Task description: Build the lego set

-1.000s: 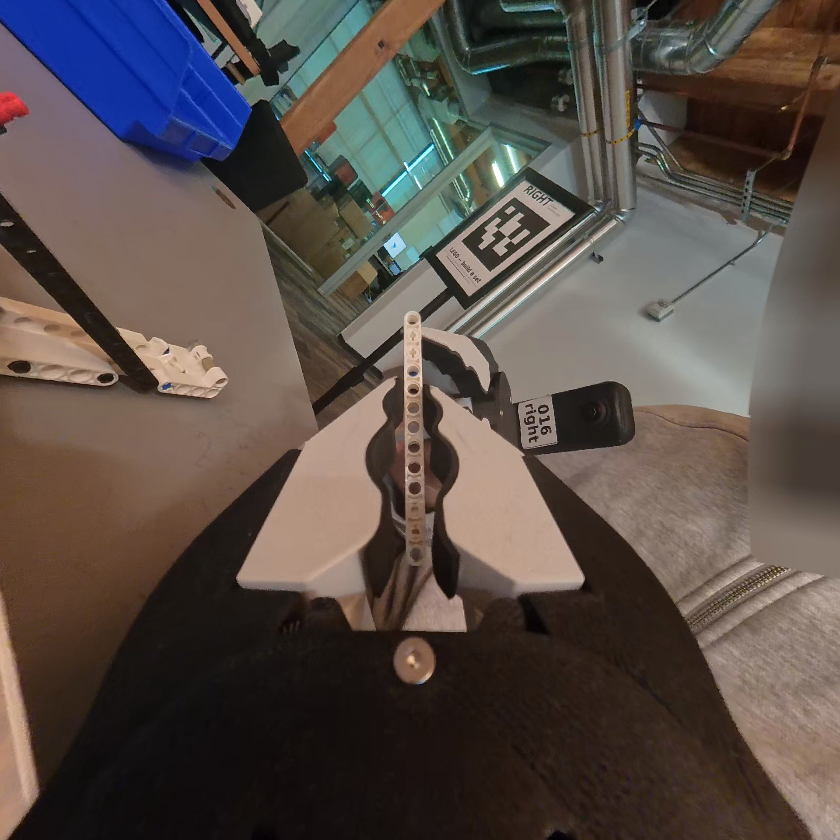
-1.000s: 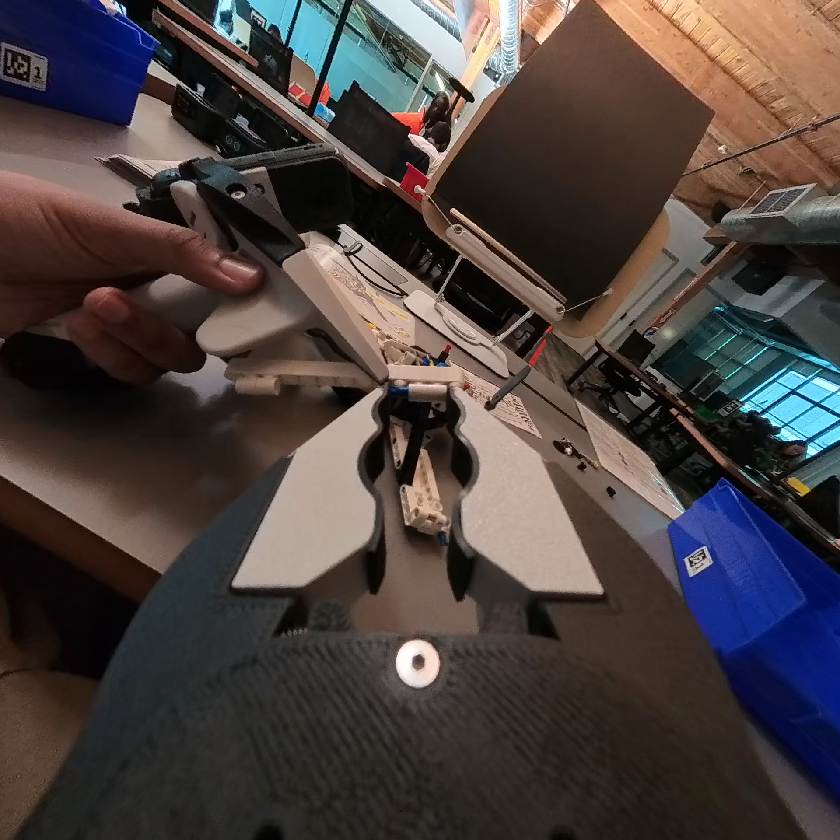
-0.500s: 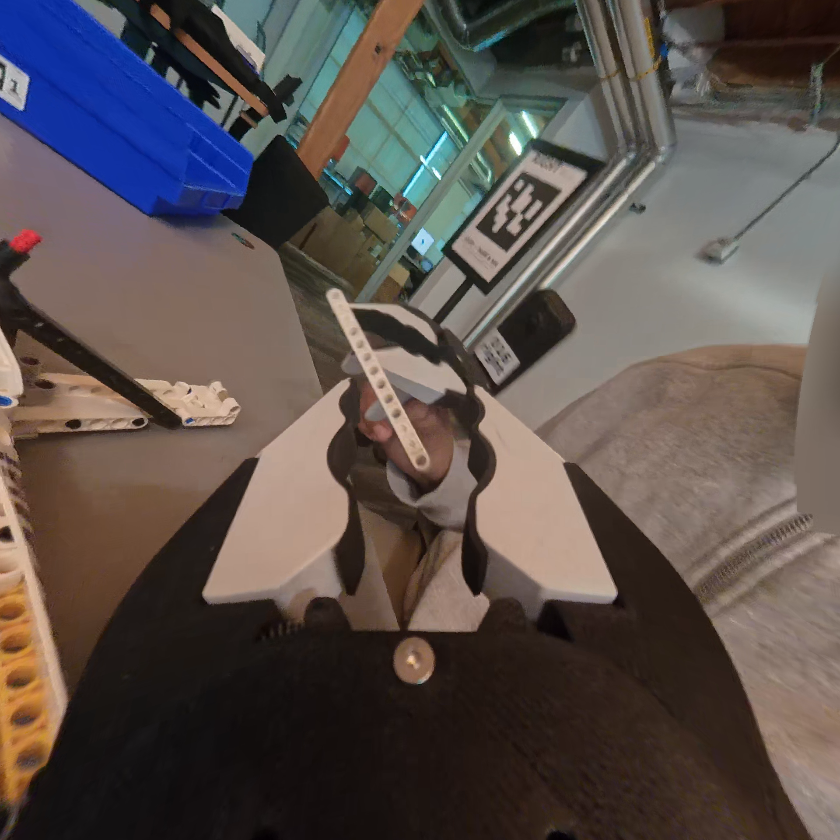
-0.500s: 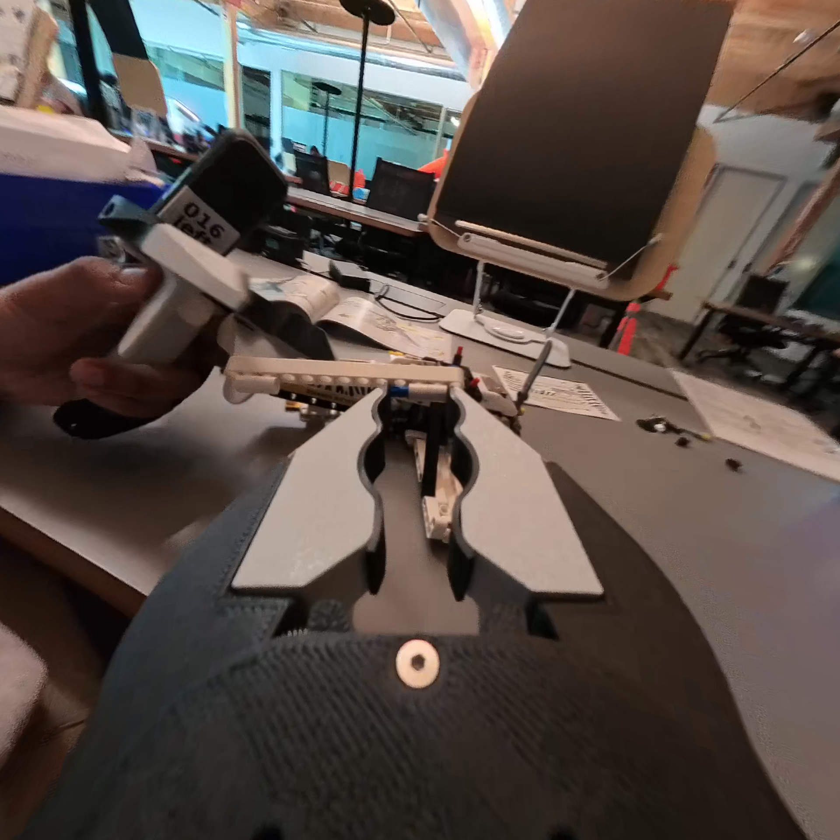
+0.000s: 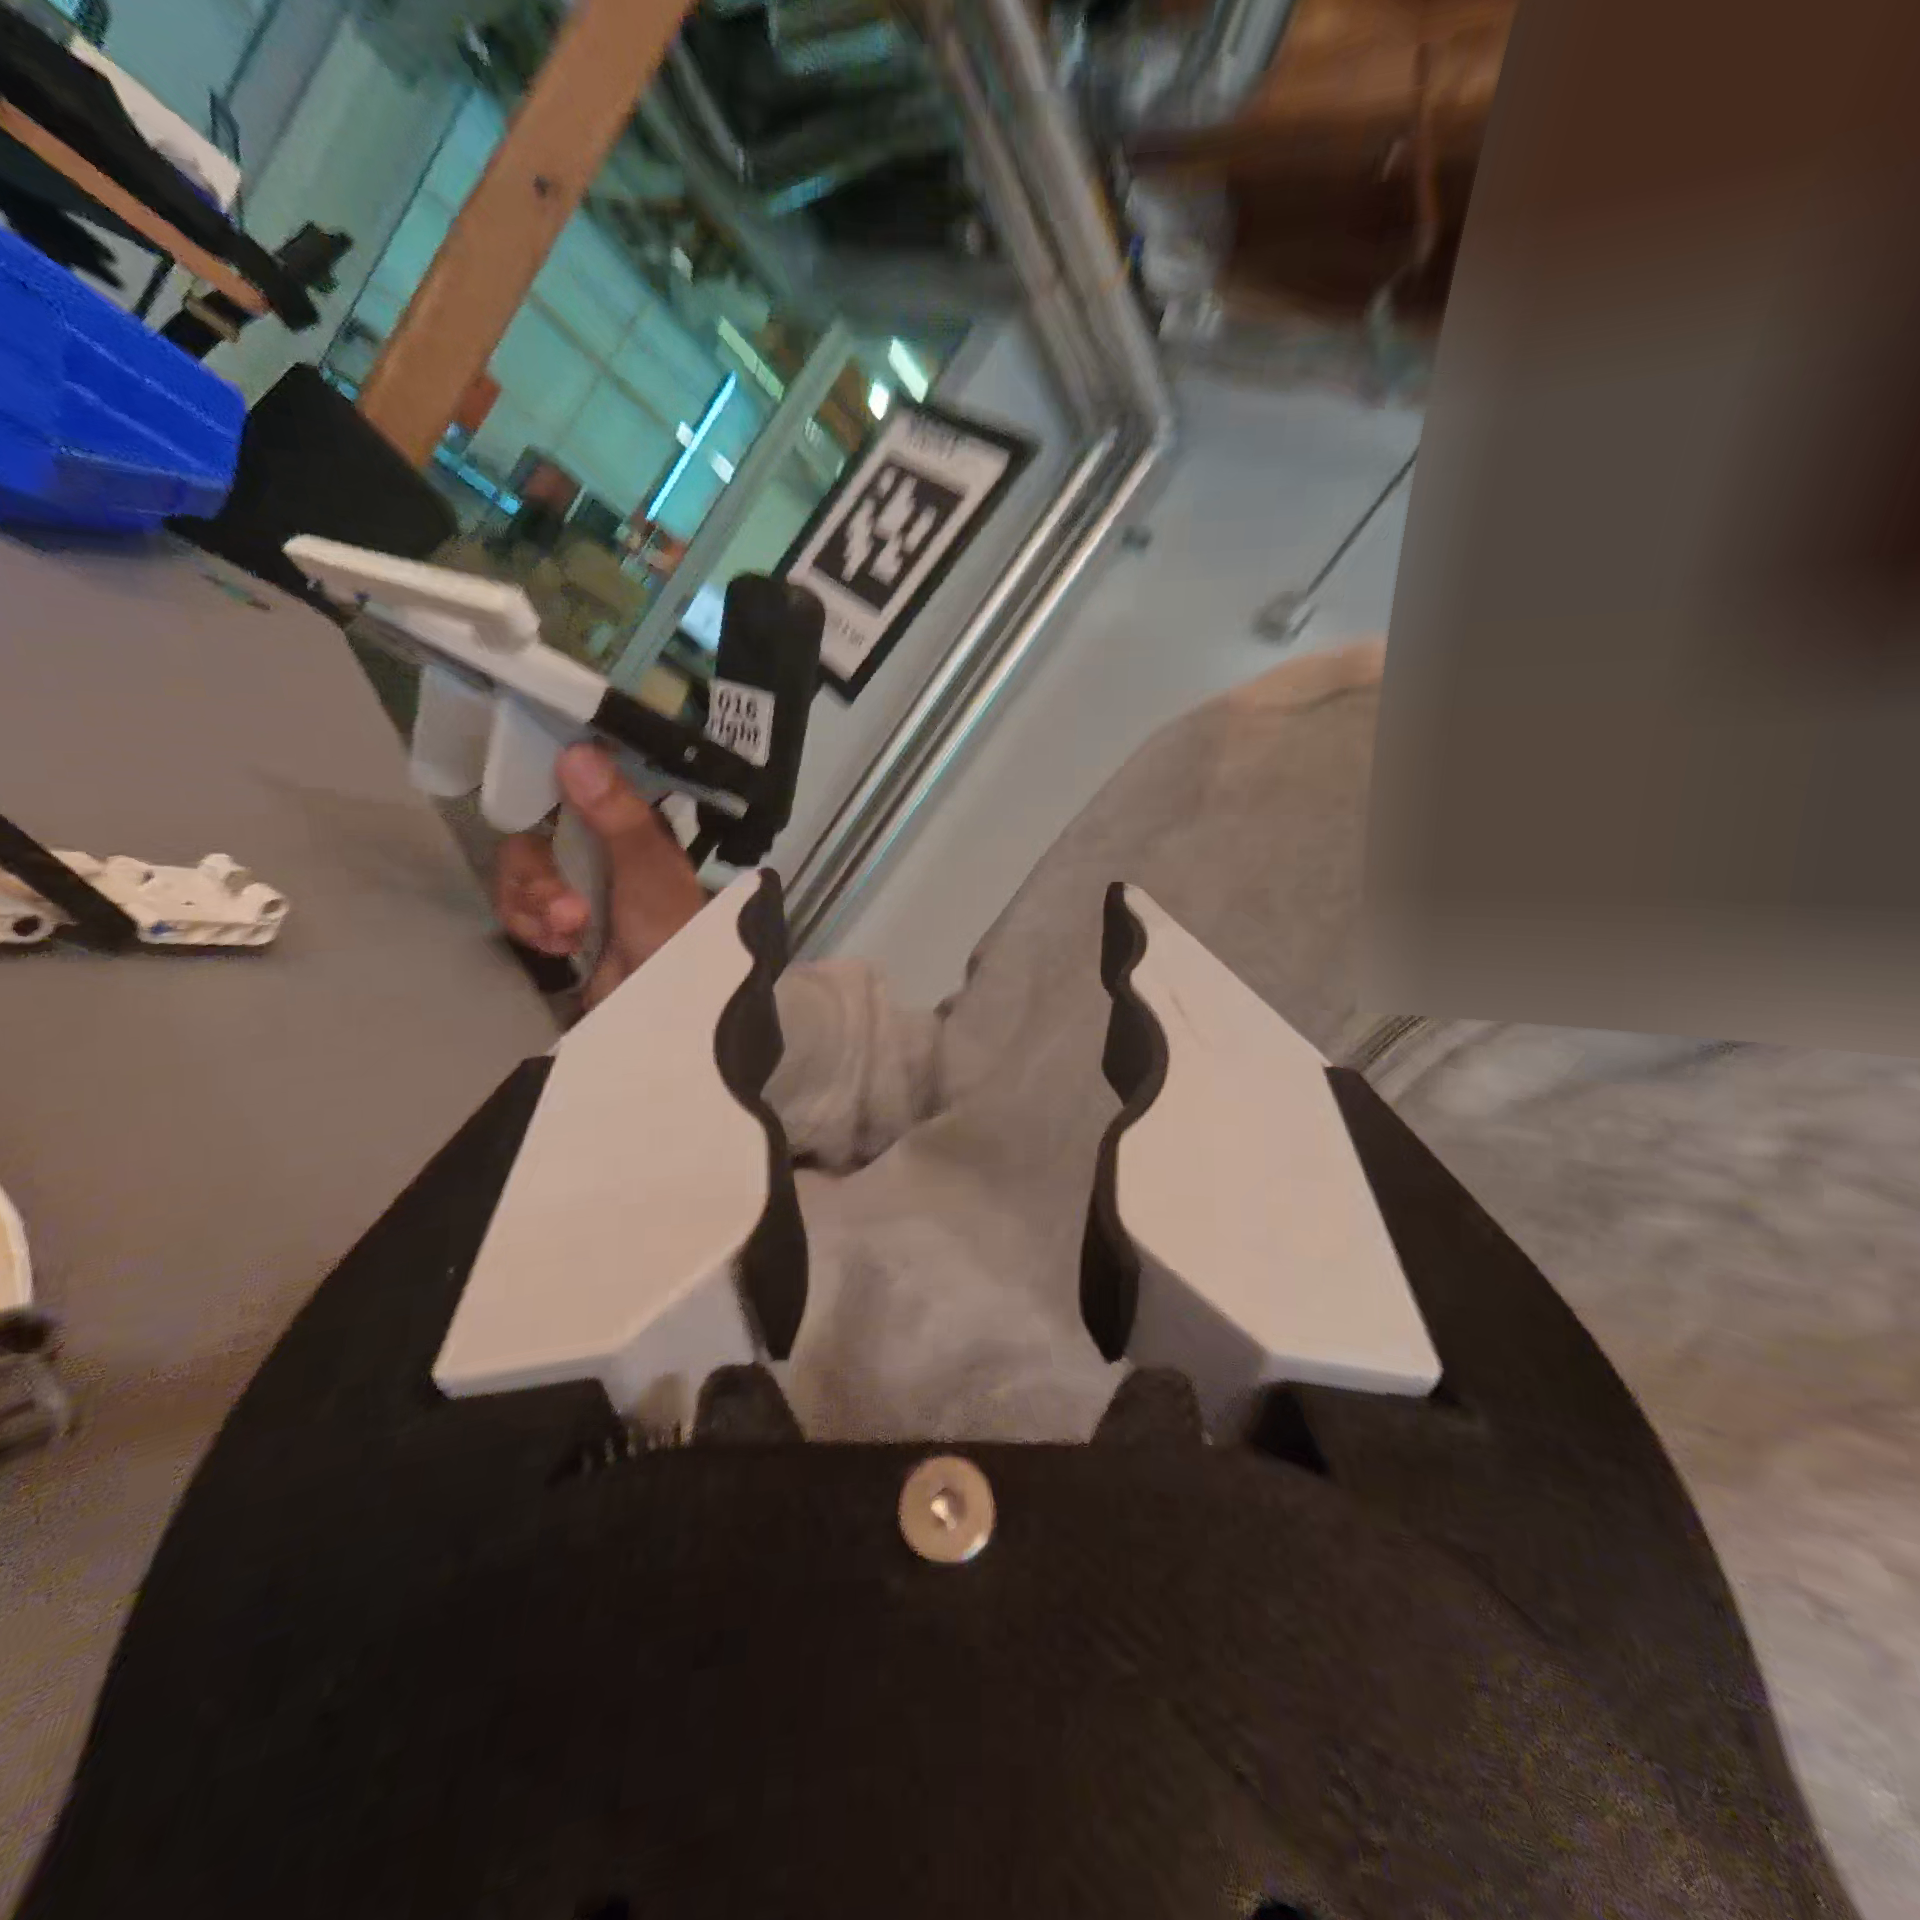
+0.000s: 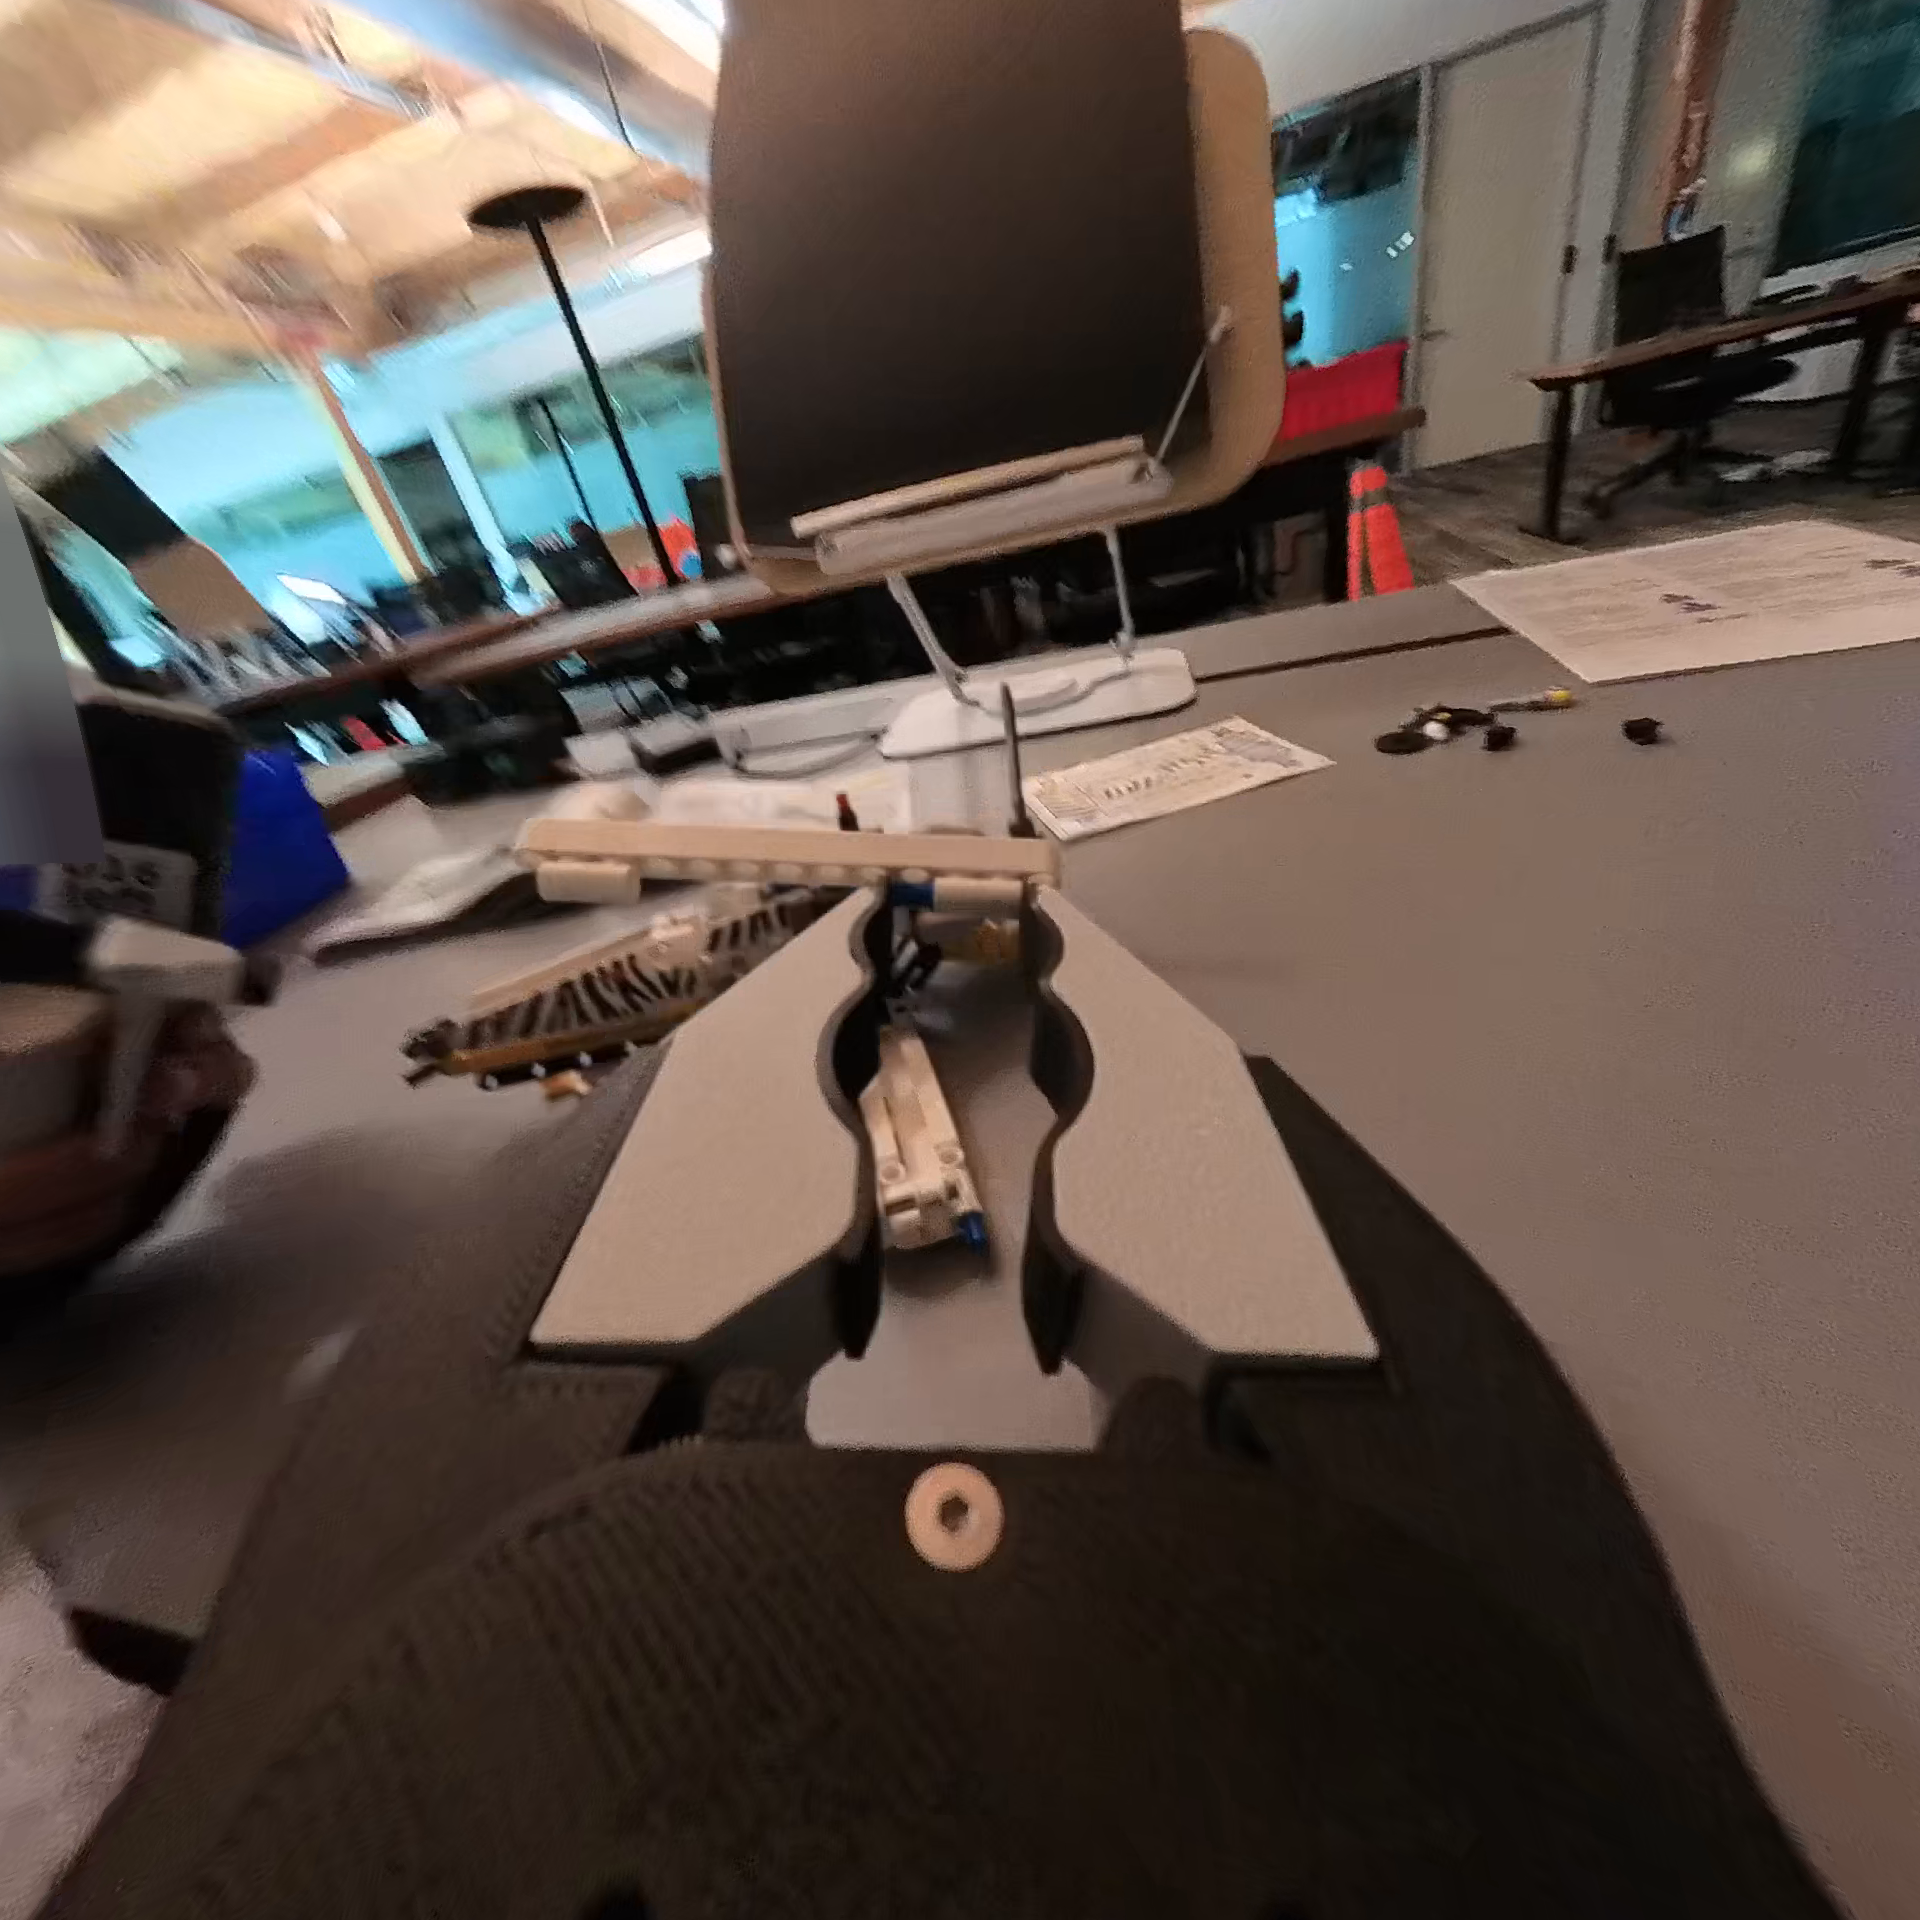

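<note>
Jaws, left: the left gripper [image 5: 940, 914] is spread wide with nothing between its jaws; only a grey sleeve [image 5: 862, 1070] is seen through the gap.
Jaws, right: the right gripper [image 6: 956, 909] is closed narrowly at its tips on one white lego beam [image 6: 790, 854].
Count: two grippers, one held beam, one white lego sub-assembly [image 6: 920, 1143] and one striped lego section [image 6: 613, 987] on the grey bench [image 6: 1507, 935]; one blue bin [image 5: 94, 416] at the left edge.
Hand pose: in the left wrist view the right gripper [image 5: 457, 613] is seen at centre left, gripped from below by a hand [image 5: 613, 873].
Beam axis: the long axis runs nearly level across the frame, extending far left of the jaws, held above the bench.
Sub-assembly axis: it lies lengthwise between the right jaws, pointing up-frame.
</note>
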Available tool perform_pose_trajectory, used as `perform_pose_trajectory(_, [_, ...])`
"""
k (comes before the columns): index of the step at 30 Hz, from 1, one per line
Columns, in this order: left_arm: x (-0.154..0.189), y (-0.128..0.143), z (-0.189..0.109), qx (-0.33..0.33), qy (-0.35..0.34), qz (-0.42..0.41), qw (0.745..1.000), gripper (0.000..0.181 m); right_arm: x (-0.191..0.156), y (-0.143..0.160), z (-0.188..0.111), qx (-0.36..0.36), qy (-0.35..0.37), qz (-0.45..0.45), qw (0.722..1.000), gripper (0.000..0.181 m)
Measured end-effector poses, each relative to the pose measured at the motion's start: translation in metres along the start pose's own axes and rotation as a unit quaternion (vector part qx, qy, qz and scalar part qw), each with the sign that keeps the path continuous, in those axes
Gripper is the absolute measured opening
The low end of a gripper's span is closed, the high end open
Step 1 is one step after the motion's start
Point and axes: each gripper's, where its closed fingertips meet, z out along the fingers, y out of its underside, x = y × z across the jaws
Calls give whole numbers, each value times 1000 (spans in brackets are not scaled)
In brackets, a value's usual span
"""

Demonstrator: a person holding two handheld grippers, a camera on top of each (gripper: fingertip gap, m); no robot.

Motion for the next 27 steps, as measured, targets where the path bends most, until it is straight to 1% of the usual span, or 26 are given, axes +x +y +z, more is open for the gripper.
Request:
perform_pose_trajectory(2, [5,-13,-10,55,35,-57,996,60,-2,12,9,-44,26,-41,998,22])
perform_pose_trajectory(5, [4,-25,-24,115,54,-118,985,61,-5,25,16,-90,50,-84,991,22])
perform_pose_trajectory(7, [1,-28,-32,131,49,-131,981,62,-2,27,18,-99,65,-89,989,22])
perform_pose_trajectory(10, [-3,-35,-44,143,30,-126,981,63,3,29,19,-109,74,-76,988,22])
perform_pose_trajectory(13, [-4,-34,-48,140,15,-115,983,64,5,29,19,-109,76,-66,989,22])
perform_pose_trajectory(19, [-5,-23,-40,105,-5,-94,990,64,4,29,19,-108,72,-69,989,22])
perform_pose_trajectory(23, [-8,-19,-38,95,-15,-96,991,63,2,29,20,-107,74,-84,988,22])
perform_pose_trajectory(27, [-8,-10,-33,72,-23,-89,993,63,-5,31,20,-110,73,-123,984,22])
